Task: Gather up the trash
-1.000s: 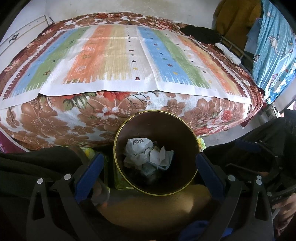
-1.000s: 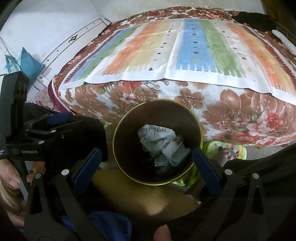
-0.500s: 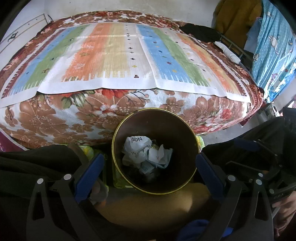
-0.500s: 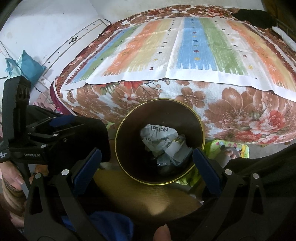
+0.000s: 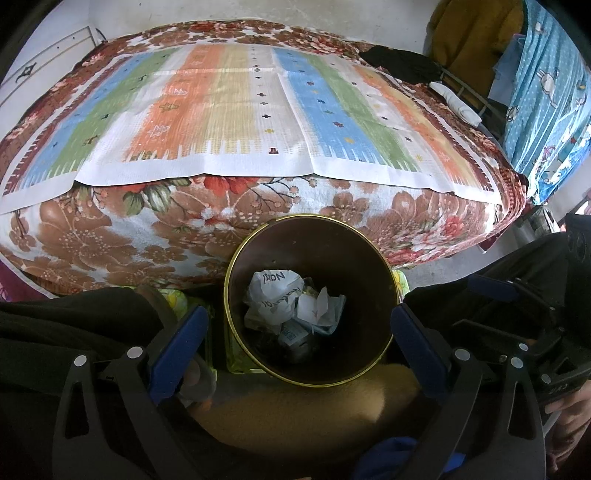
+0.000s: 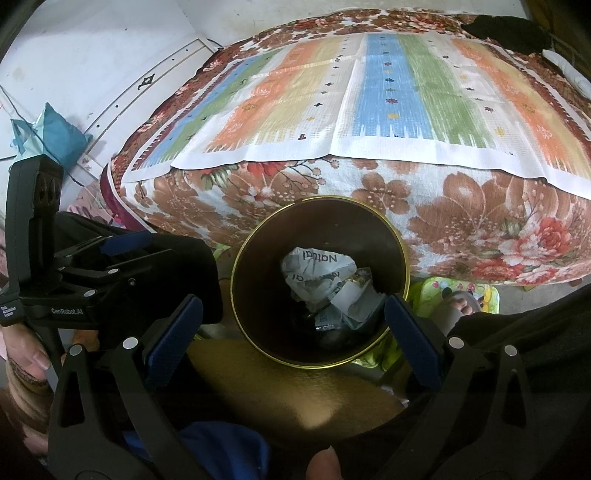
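Two tongs, left point(image 5: 299, 332) and right point(image 6: 293, 325), both spread wide and empty, above one brown bin point(image 5: 380, 273) of crumpled paper point(image 5: 273, 295).

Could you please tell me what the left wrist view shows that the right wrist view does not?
Only the left wrist view shows the blue curtain and mustard cloth. Only the right wrist view shows the teal bag by the wall and a thumb. Both show the bin holding crumpled paper, the bed with its striped mat, and open jaws.
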`<state>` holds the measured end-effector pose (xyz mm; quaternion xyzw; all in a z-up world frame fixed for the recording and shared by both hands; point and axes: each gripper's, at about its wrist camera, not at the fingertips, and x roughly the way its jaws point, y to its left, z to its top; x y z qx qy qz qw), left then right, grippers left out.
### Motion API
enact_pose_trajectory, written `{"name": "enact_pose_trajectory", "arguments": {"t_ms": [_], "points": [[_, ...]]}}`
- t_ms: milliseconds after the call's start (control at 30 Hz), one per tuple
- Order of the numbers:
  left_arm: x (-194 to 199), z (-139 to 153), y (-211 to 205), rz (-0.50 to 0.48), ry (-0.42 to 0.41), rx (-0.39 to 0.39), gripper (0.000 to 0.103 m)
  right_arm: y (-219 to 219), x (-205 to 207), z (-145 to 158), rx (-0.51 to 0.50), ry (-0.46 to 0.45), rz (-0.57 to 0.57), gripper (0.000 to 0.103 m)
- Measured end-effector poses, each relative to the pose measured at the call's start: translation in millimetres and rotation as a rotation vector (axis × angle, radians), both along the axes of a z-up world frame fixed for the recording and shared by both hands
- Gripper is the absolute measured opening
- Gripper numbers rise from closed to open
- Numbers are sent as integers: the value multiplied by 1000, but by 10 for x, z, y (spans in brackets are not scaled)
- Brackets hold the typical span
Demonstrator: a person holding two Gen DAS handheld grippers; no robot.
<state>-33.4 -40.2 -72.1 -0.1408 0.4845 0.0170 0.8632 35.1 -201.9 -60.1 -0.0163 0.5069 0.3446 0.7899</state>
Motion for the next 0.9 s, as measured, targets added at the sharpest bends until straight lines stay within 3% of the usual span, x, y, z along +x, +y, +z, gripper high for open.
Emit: {"name": "enact_pose_trajectory", "arguments": {"t_ms": [900], "points": [[9,6,13,-1,1,0,97,-11,11,4,0,1,0,94]]}}
